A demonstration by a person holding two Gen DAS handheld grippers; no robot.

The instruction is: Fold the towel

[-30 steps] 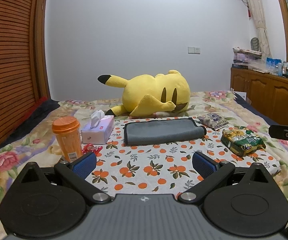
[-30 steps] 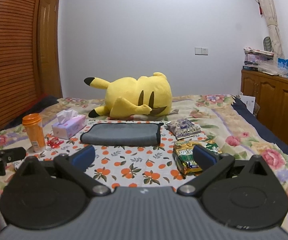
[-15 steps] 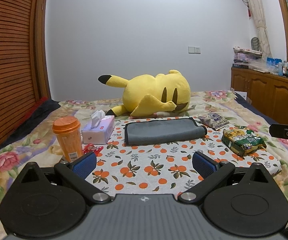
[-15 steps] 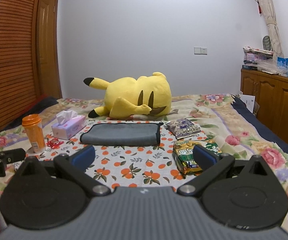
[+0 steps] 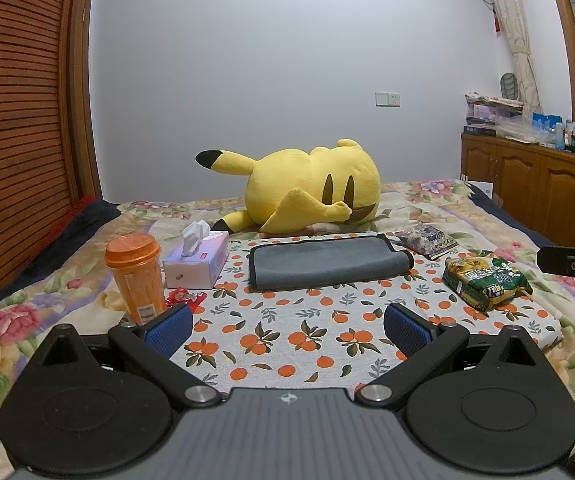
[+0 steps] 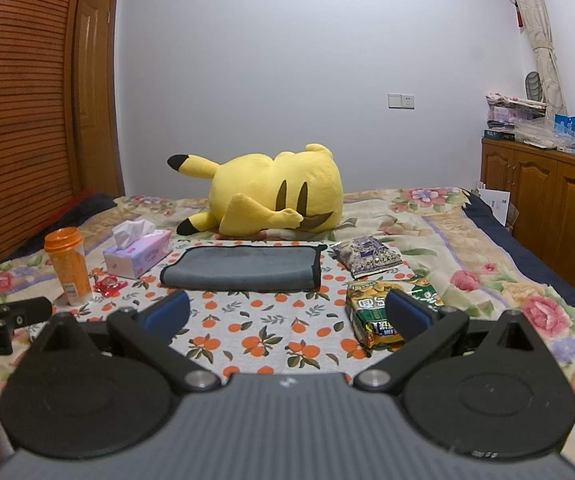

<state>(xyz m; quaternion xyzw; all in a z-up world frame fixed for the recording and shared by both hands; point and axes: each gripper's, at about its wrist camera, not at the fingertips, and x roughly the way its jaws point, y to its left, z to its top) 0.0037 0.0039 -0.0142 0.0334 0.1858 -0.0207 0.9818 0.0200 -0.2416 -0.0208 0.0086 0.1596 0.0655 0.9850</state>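
Observation:
A grey towel (image 5: 327,262) with a black edge lies folded on the orange-print cloth (image 5: 287,332) on the bed; it also shows in the right wrist view (image 6: 243,268). My left gripper (image 5: 287,326) is open and empty, held above the cloth well short of the towel. My right gripper (image 6: 287,314) is open and empty, likewise short of the towel. Each gripper shows at the edge of the other's view: the right one (image 5: 571,266) and the left one (image 6: 3,320).
A yellow plush toy (image 5: 311,192) lies behind the towel. An orange cup (image 5: 135,276), a tissue box (image 5: 195,262) and a red wrapper (image 5: 183,298) stand left of it. Two snack bags (image 5: 485,280) (image 5: 427,236) lie right. Wooden cabinets (image 5: 539,196) stand far right.
Both views have barely shifted. The towel and both grippers stay as they were.

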